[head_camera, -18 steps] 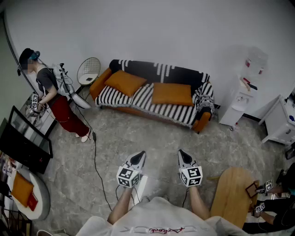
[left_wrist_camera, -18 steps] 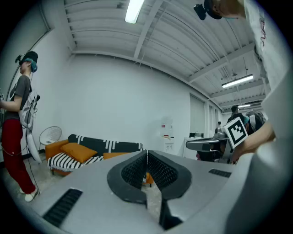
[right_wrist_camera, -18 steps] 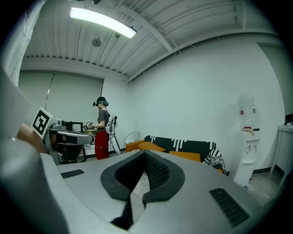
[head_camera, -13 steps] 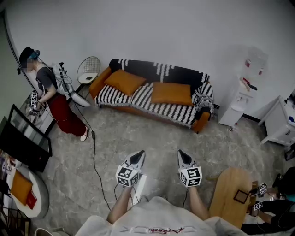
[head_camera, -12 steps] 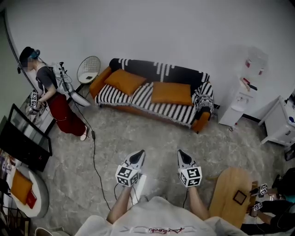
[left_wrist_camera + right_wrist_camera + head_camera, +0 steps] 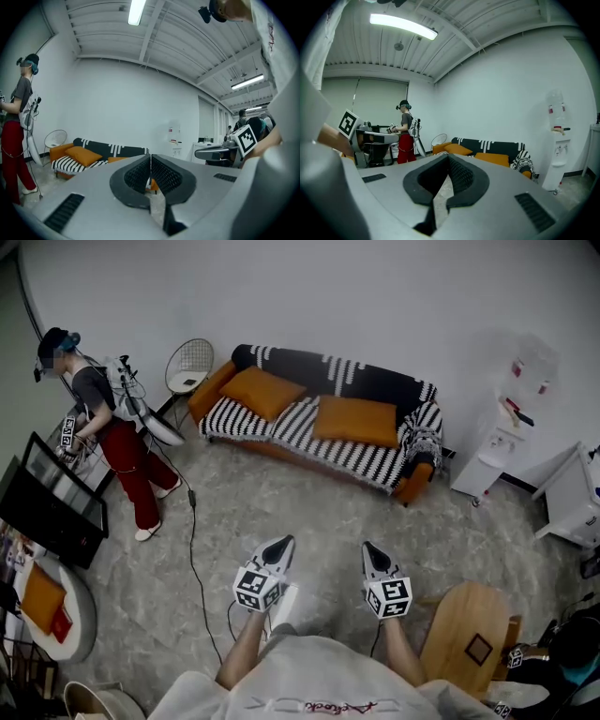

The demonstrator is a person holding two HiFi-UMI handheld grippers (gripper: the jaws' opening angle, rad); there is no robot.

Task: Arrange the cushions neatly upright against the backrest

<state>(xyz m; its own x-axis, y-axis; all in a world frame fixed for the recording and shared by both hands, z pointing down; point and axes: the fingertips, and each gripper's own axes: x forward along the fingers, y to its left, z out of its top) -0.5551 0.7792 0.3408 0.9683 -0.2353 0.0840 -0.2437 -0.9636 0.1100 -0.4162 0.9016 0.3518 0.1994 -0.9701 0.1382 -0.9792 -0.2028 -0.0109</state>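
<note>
Both left tongs [image 6: 283, 543] and right tongs [image 6: 367, 548] closed, empty, over grey floor [image 6: 309, 501], facing sofa [image 6: 291, 365].

Open floor [image 6: 319, 507] runs clear to the sofa [image 6: 309, 367] at 12 o'clock. Cable [image 6: 193, 540] trails at 10, standing person [image 6: 122, 446] beyond. Round wooden table [image 6: 464, 629] close at 3.

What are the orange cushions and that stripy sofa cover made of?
The orange cushions look like soft matte fabric: plump, rounded, no shine. The stripy cover seems a woven cloth throw, draped loosely over the sofa. Which fibre, I cannot tell.
</note>
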